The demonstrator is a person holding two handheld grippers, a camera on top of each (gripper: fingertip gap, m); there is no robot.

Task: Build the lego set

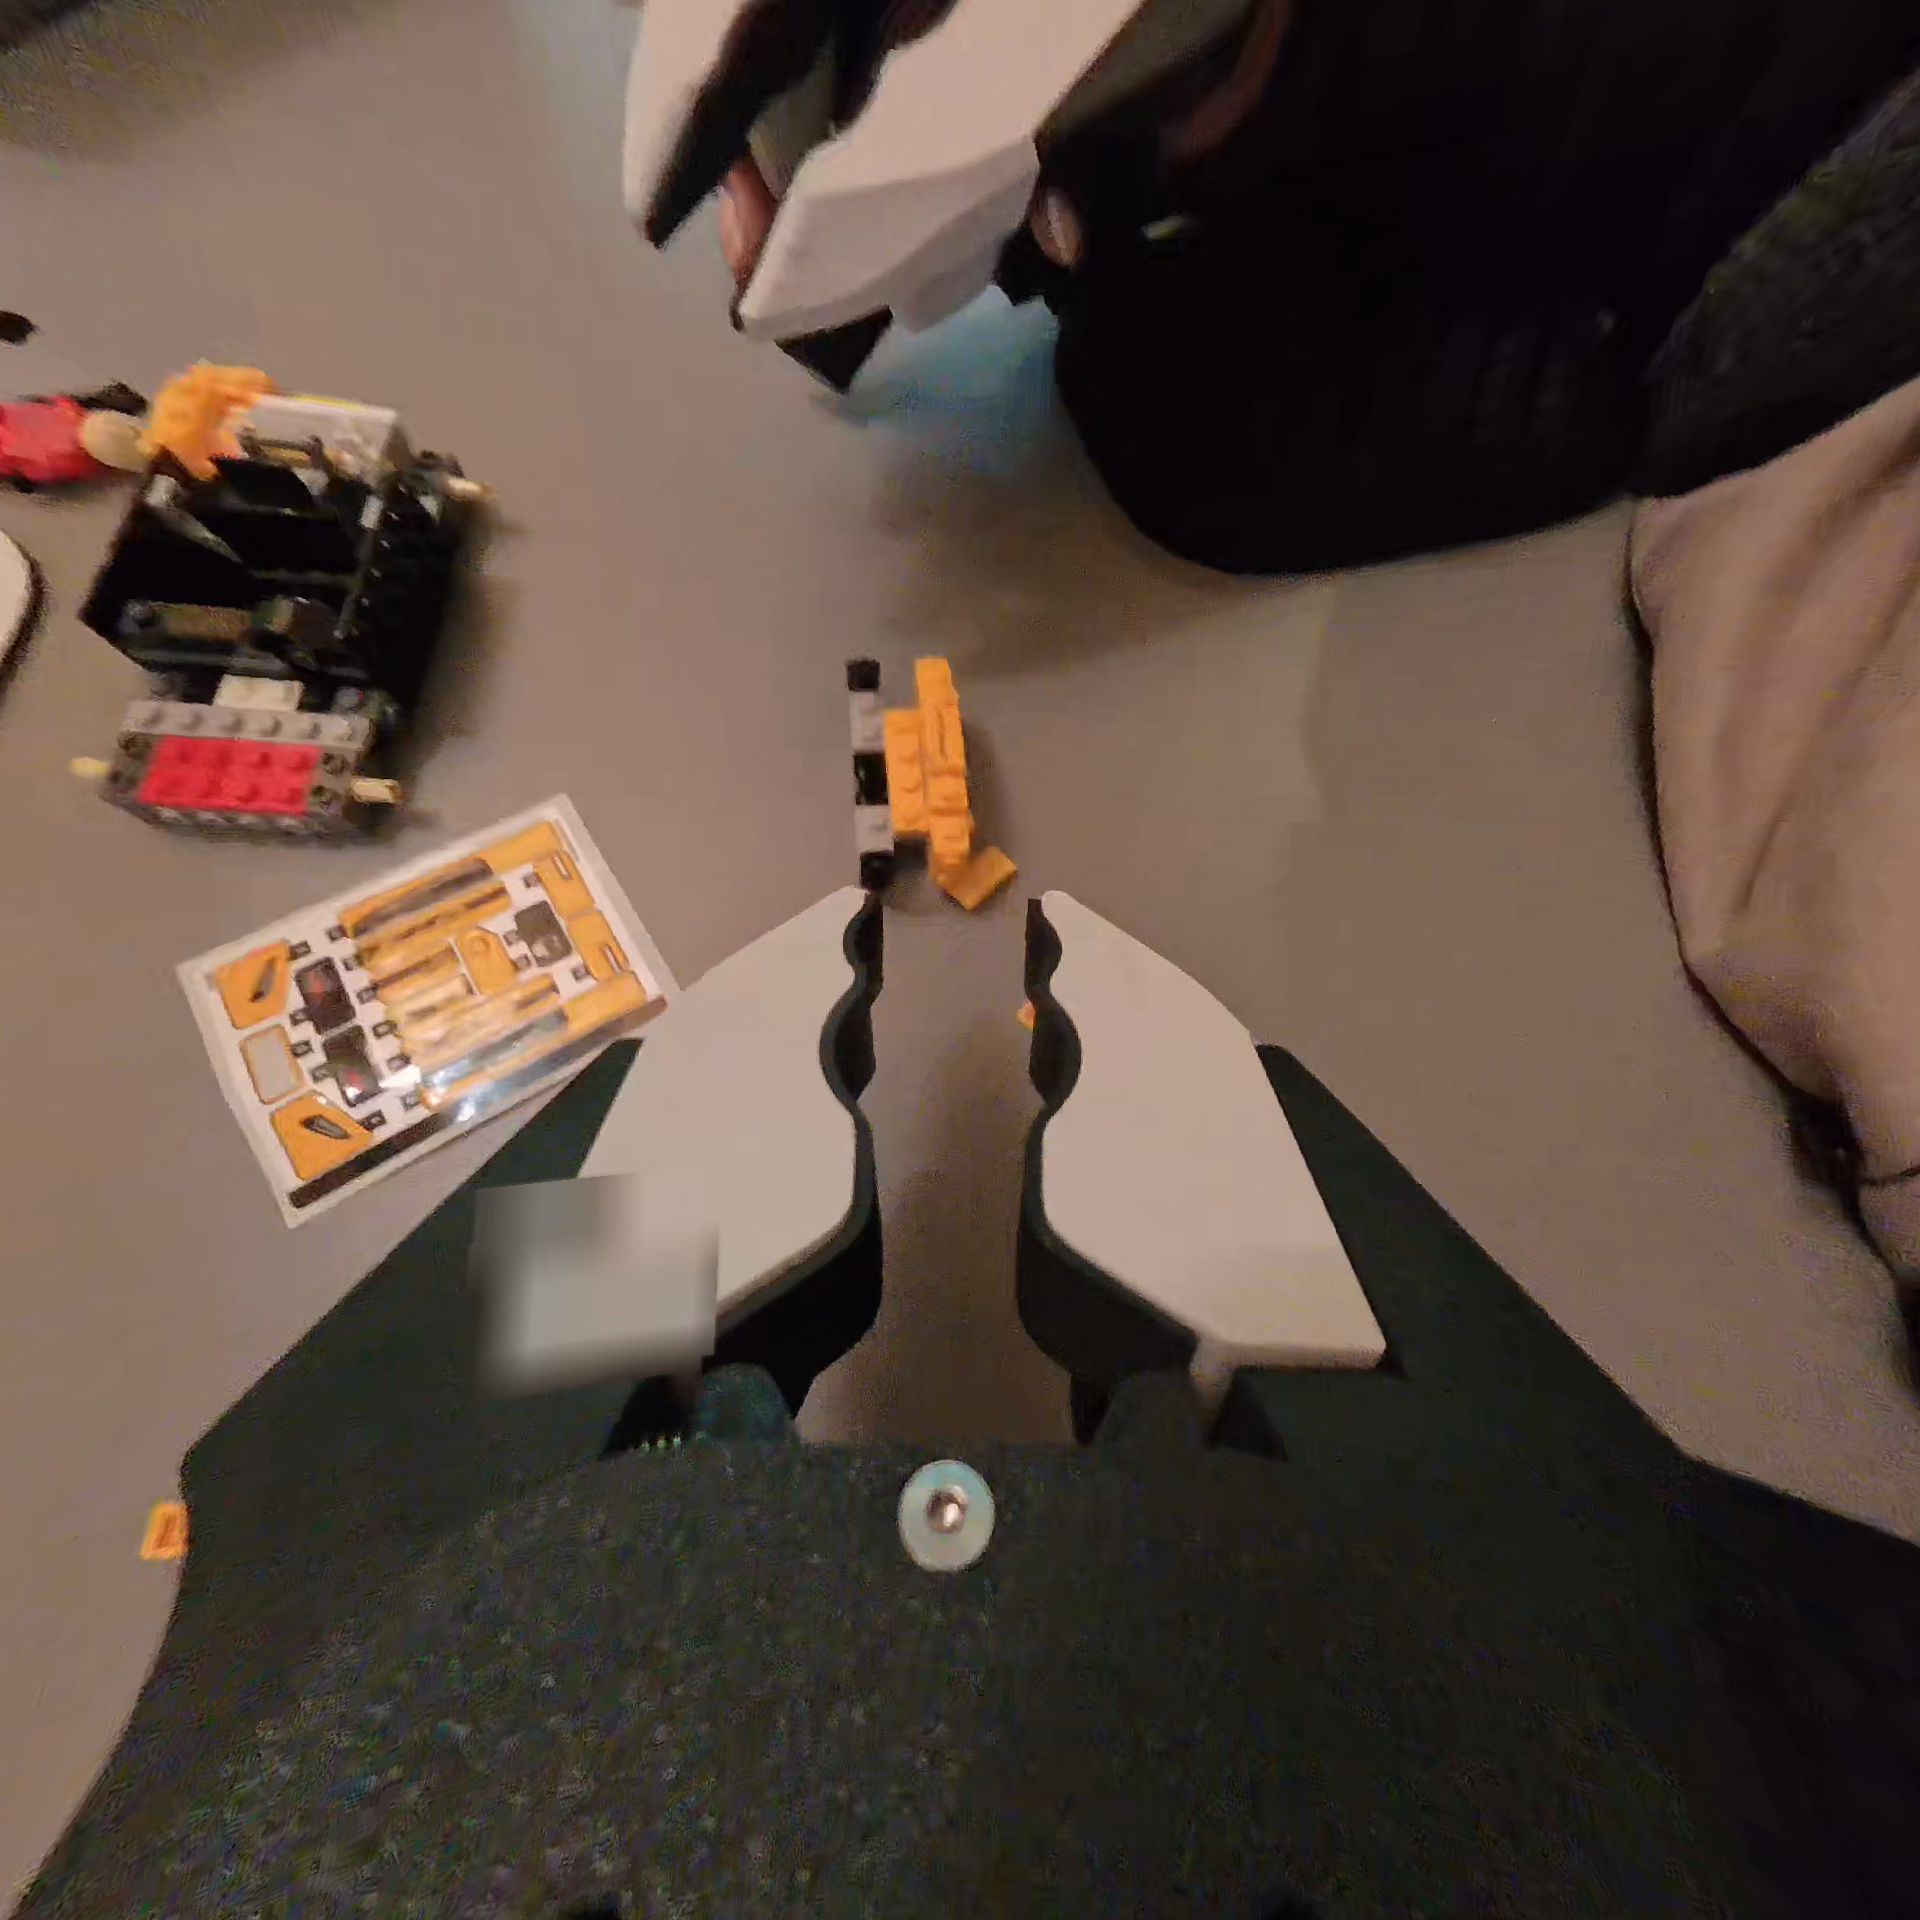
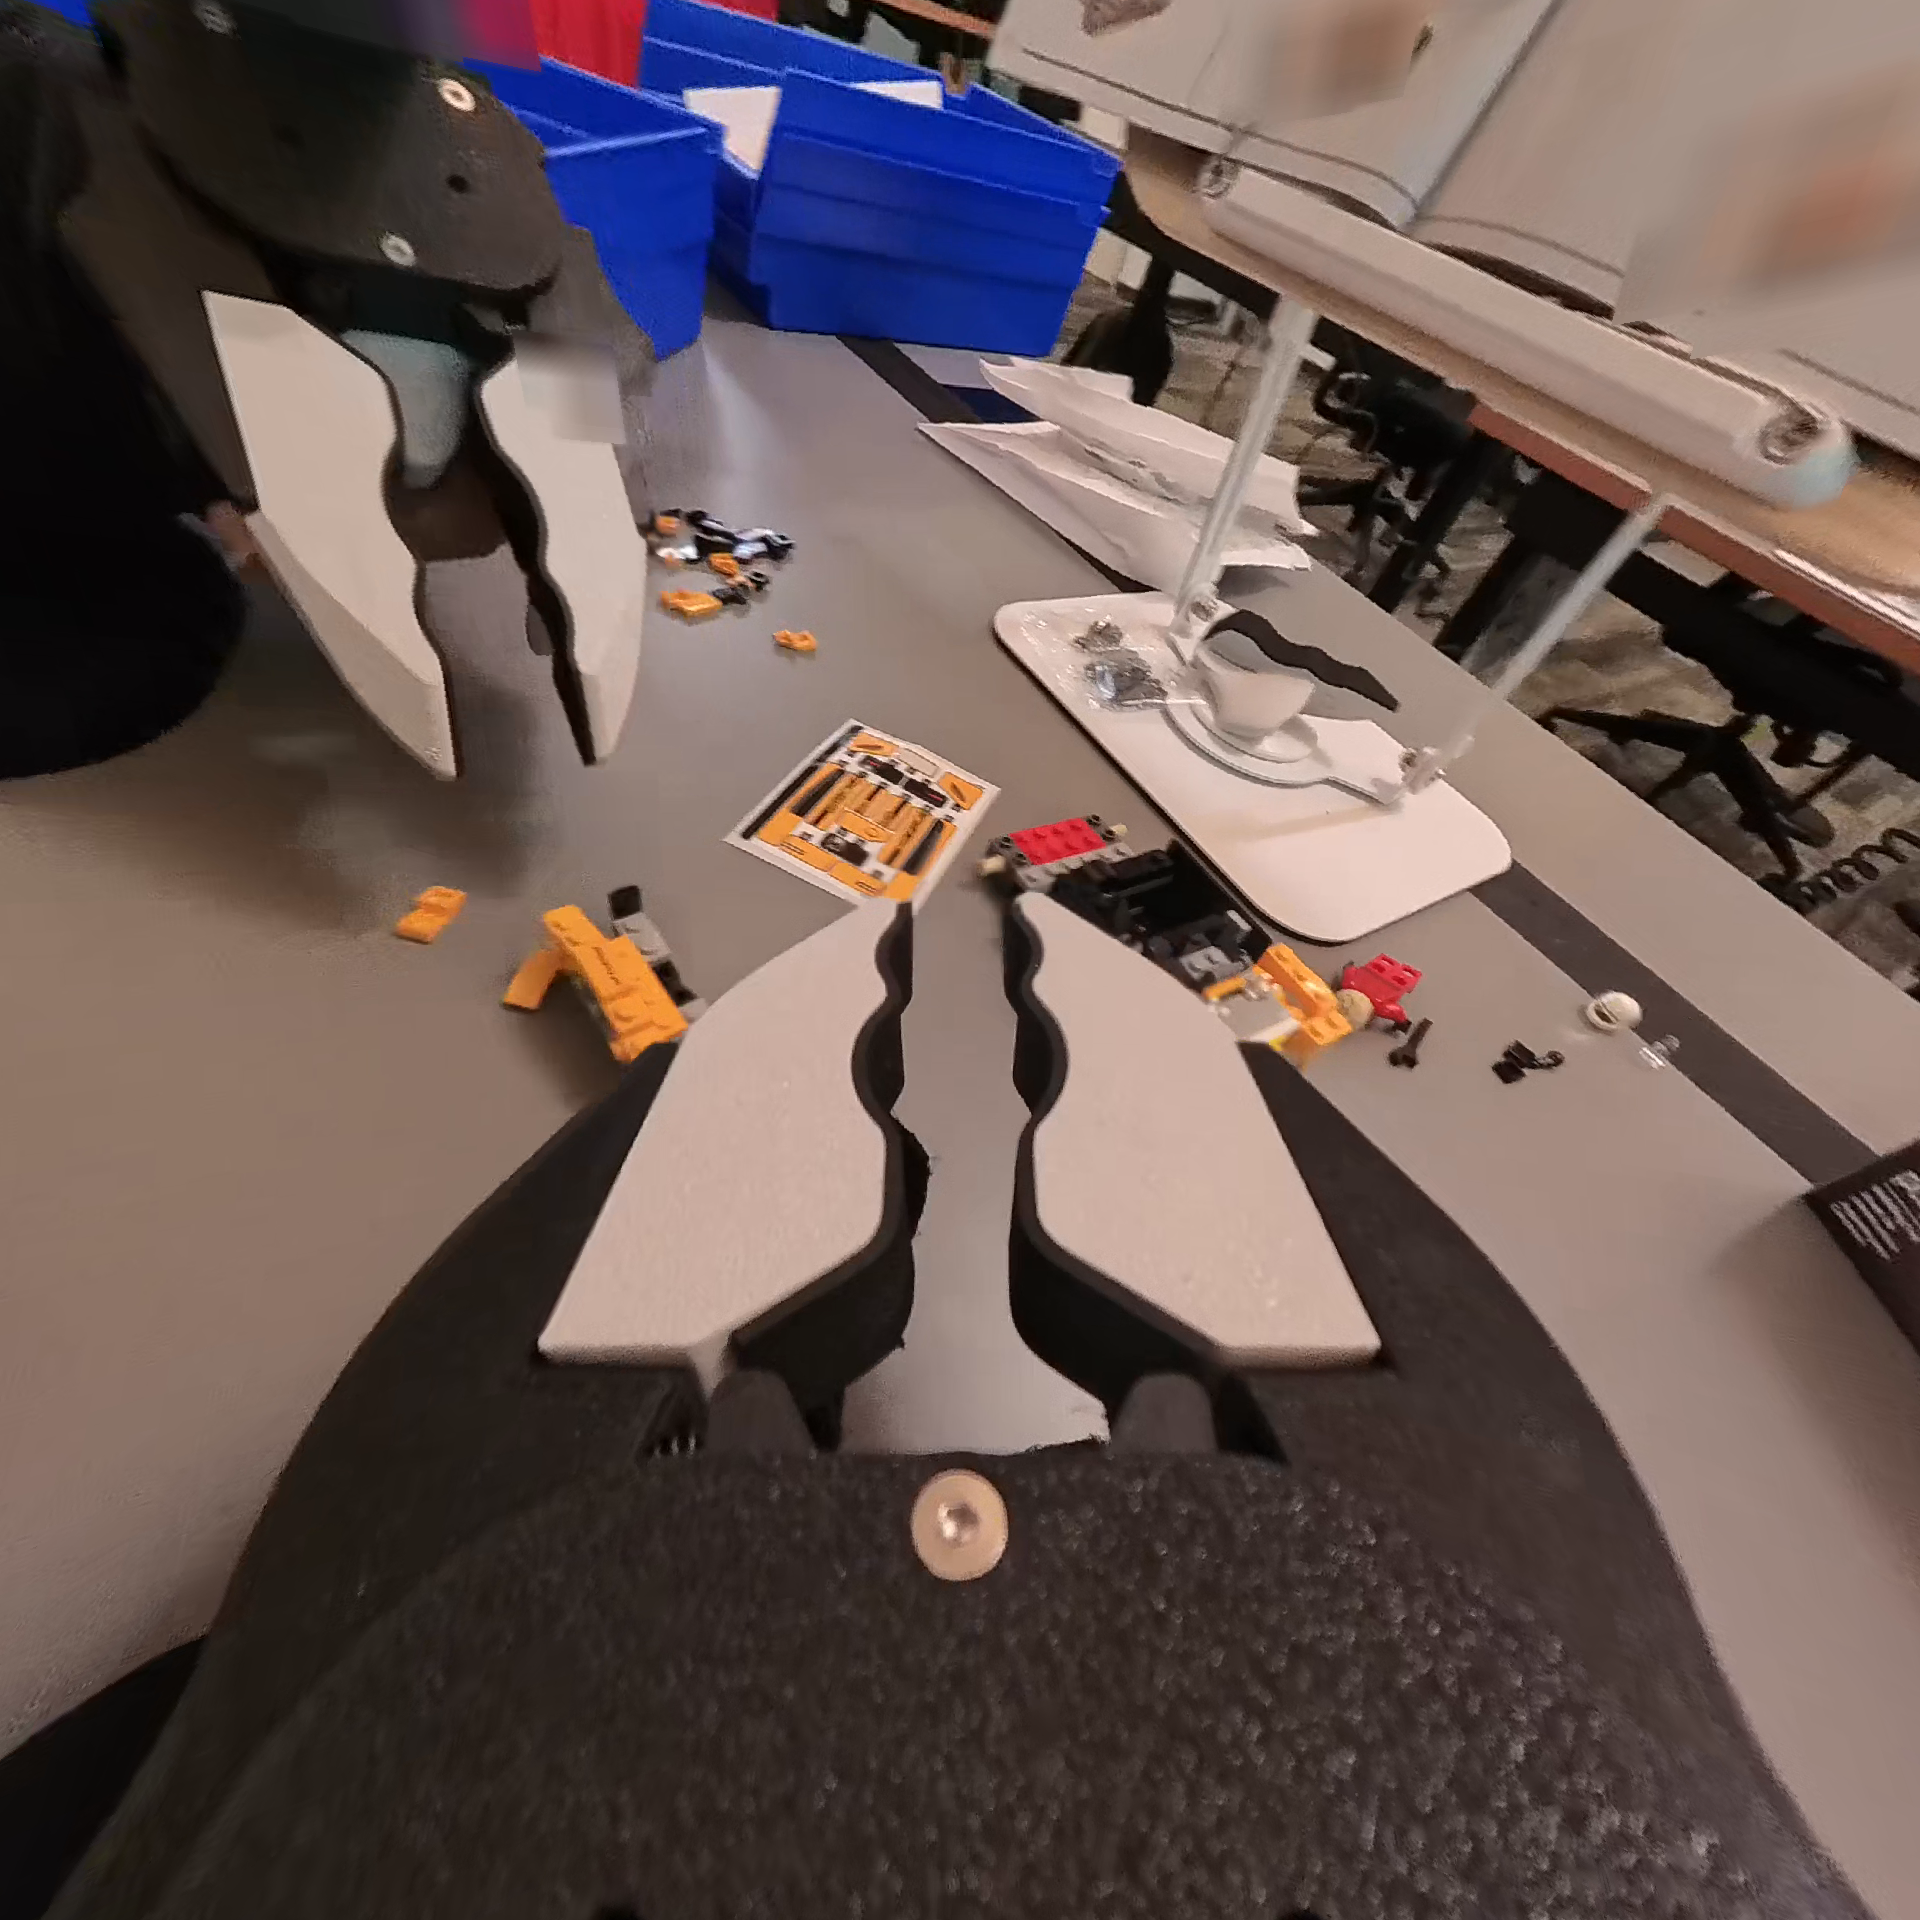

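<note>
An orange, black and grey lego sub-assembly (image 1: 920, 779) lies on the grey table just ahead of my left gripper (image 1: 954, 909), which is open and empty. It also shows in the right wrist view (image 2: 608, 982), left of my right gripper (image 2: 961, 914), which is open, empty and held above the table. The black car chassis (image 2: 1132, 894) with a red plate lies just past the right fingertips, and at the left in the left wrist view (image 1: 281, 613). A sticker sheet (image 1: 426, 997) lies between them. The left gripper (image 2: 520, 753) hangs at upper left in the right wrist view.
A small orange piece (image 2: 431, 912) lies left of the sub-assembly. A red minifigure (image 2: 1377, 987), small black parts (image 2: 1522, 1060), a pile of loose pieces (image 2: 717, 561), a white stand base (image 2: 1351, 862) and blue bins (image 2: 914, 208) lie farther out. Dark and beige clothing (image 1: 1766, 779) is at right.
</note>
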